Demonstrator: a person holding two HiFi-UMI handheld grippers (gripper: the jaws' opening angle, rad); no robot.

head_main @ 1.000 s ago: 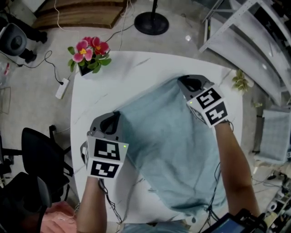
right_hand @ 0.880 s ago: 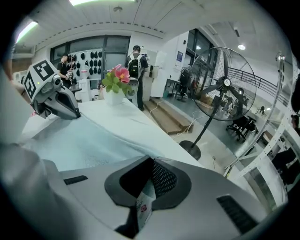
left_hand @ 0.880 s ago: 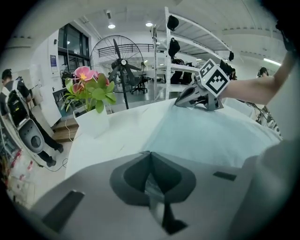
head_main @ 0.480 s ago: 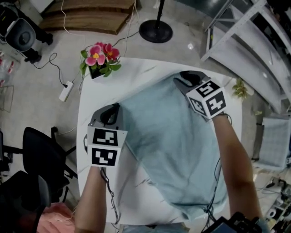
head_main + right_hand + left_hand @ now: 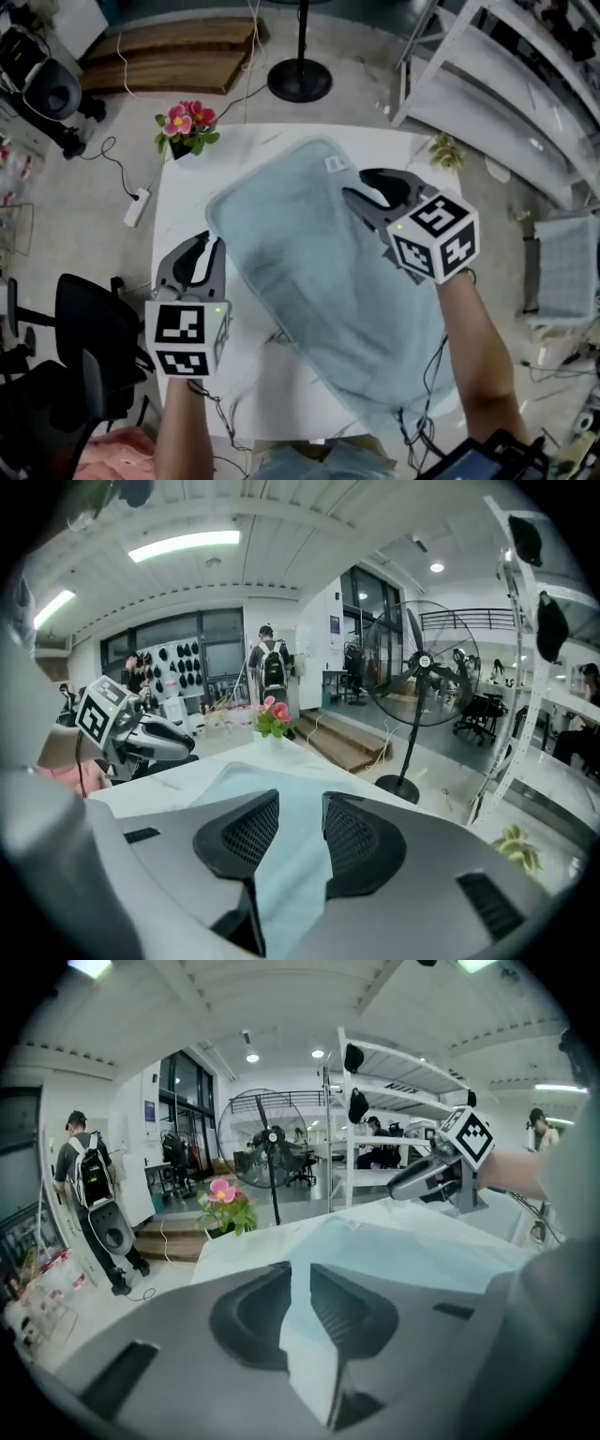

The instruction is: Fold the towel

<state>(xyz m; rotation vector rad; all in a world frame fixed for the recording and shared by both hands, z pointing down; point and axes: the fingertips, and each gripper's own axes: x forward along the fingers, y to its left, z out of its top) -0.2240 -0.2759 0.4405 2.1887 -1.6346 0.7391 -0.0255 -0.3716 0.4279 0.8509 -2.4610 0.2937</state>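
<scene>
The towel [image 5: 319,272] lies spread across the bench [image 5: 183,202] — left gripper [image 5: 205,249] and right gripper [image 5: 362,187] hover above, jaws just opening apart, nothing gripped.

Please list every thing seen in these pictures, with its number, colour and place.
light blue terry towel: 1, light blue, spread diagonally on the table.
white marbled table: 1, white, centre.
potted pink flowers: 1, pink and green, table's far left corner.
black standing fan: 1, black, floor beyond the table.
brown wooden platform: 1, brown, floor, far left.
white power strip: 1, white, floor left of table.
black office chair: 1, black, near left.
grey metal shelving: 1, grey, right.
left hand-held gripper: 1, grey, above bare table beside the towel; jaws have just been opening, nothing between them.
right hand-held gripper: 1, grey, above the towel; jaws have just been opening, nothing between them.
</scene>
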